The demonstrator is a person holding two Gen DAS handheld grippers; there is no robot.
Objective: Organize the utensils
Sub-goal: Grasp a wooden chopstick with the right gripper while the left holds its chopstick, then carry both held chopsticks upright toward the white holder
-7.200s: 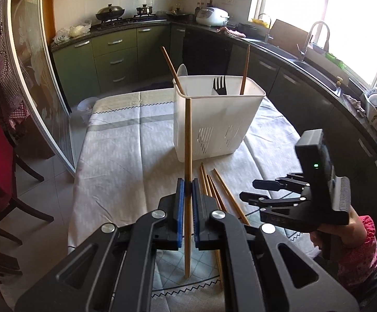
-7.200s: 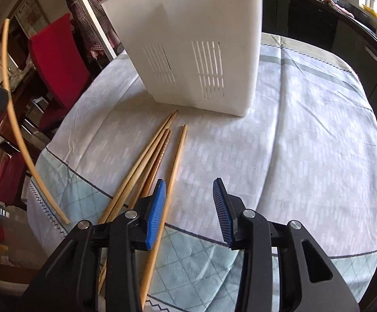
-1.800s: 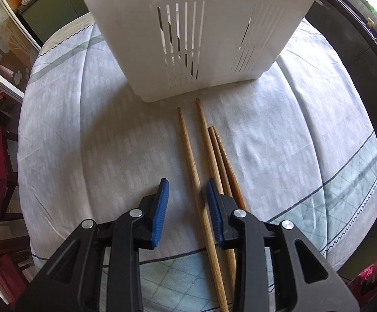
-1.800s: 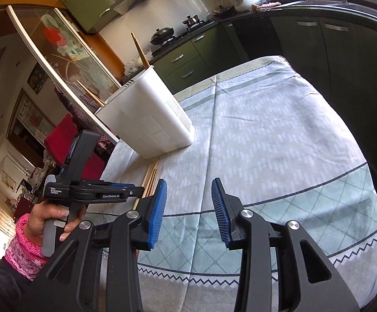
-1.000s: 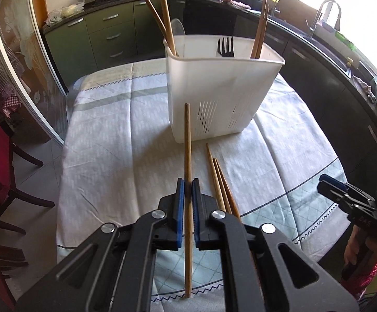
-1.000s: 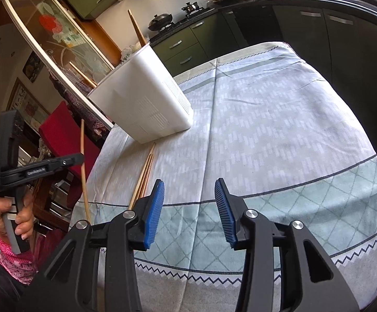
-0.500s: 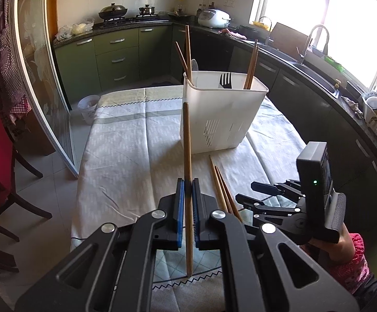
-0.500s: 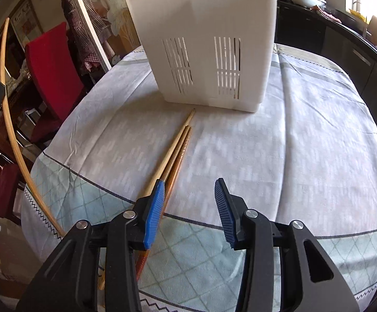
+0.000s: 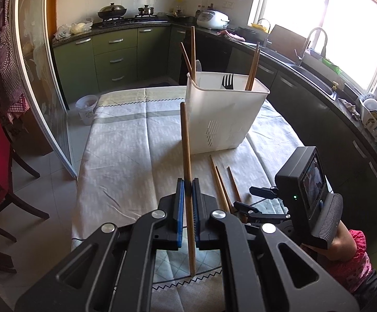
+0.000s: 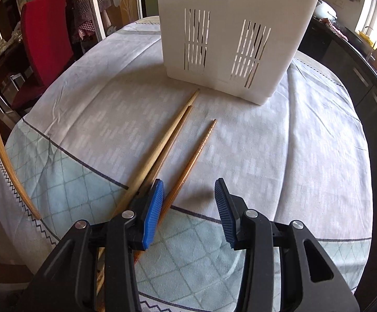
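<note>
Holding one chopstick [image 9: 187, 156] pinched upright in the left tongs [image 9: 187, 215], well short of the white holder [image 9: 224, 114] ahead; should have kept the grip firm and carried the tip above the rim before lowering. Kept the right tongs [image 10: 188, 208] partly open and empty, low over the tablecloth [image 10: 279, 156]; should have straddled only the thin dark chopstick [image 10: 191, 161], lying just inside the left pad, clear of the pale pair [image 10: 162, 140] beyond that pad

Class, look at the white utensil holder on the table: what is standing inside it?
Inside the white utensil holder: a black fork, two chopsticks at the left corner, more at right. Their lower parts are hidden by its walls.
</note>
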